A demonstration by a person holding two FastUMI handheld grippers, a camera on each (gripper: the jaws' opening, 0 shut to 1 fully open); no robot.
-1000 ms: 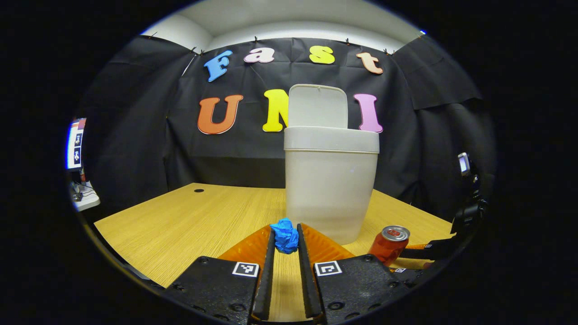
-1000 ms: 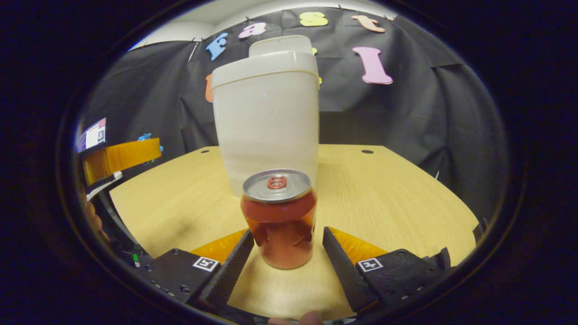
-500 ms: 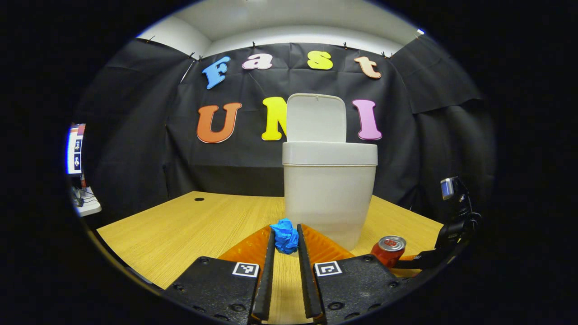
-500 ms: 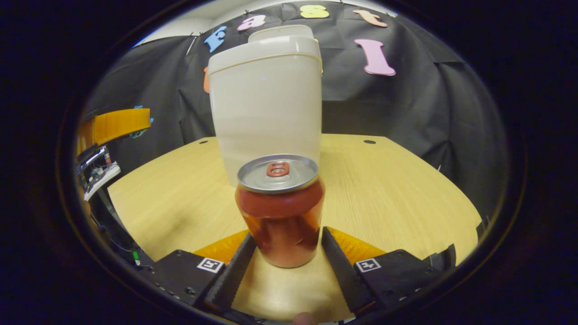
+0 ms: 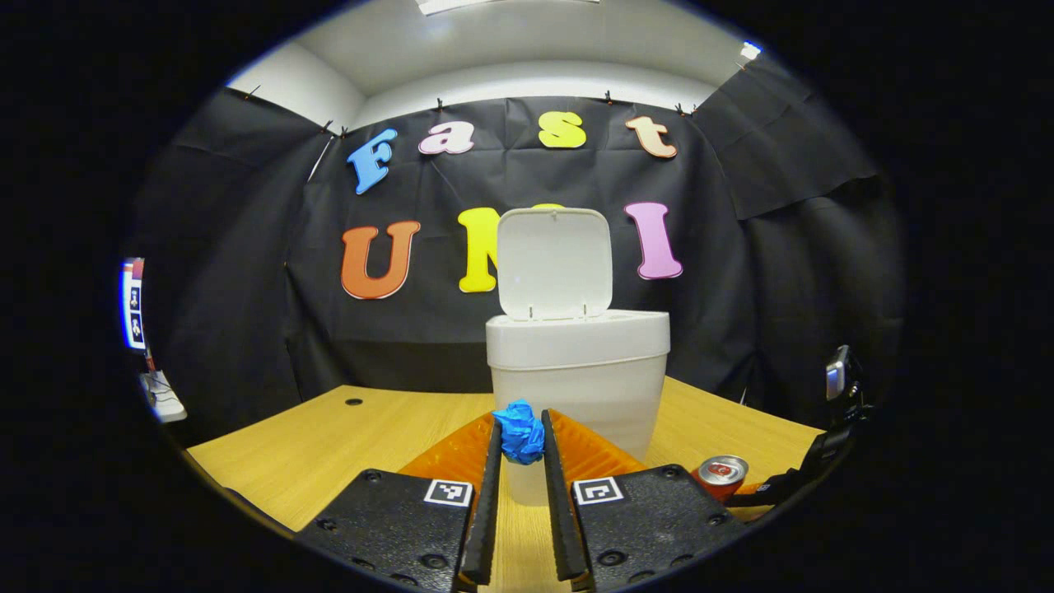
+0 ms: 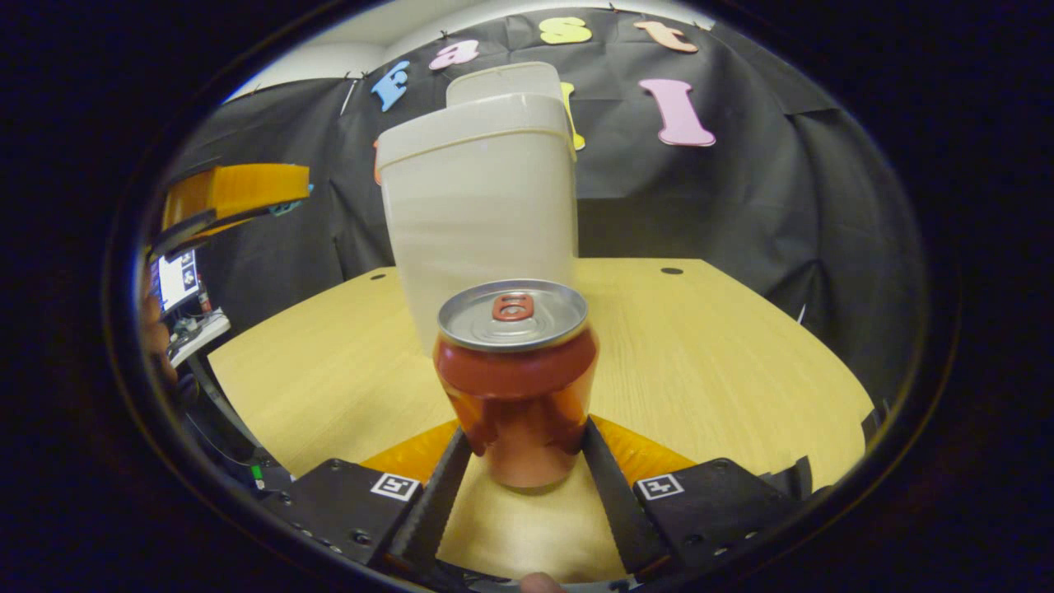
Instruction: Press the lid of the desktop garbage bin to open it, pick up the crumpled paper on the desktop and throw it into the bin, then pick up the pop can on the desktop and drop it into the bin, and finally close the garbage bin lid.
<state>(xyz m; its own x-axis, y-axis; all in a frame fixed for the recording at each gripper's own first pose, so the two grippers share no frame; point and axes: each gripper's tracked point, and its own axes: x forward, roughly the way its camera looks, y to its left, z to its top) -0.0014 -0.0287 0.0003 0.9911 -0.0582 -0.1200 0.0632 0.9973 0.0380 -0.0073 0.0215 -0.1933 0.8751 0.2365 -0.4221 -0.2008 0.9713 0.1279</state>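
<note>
Left gripper (image 5: 520,435) is clamped on the crumpled paper (image 5: 520,431), raised in front of the bin (image 5: 576,375), lid (image 5: 554,262) upright. Right gripper (image 6: 523,445) grips the pop can (image 6: 516,371) between both fingers, mid-desk (image 6: 708,362), near the bin.

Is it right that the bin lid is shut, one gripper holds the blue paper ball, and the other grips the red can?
Not quite. The lid stands open above the bin, as the left gripper view shows. The left gripper does hold the paper ball, and the right gripper grips the can.
</note>
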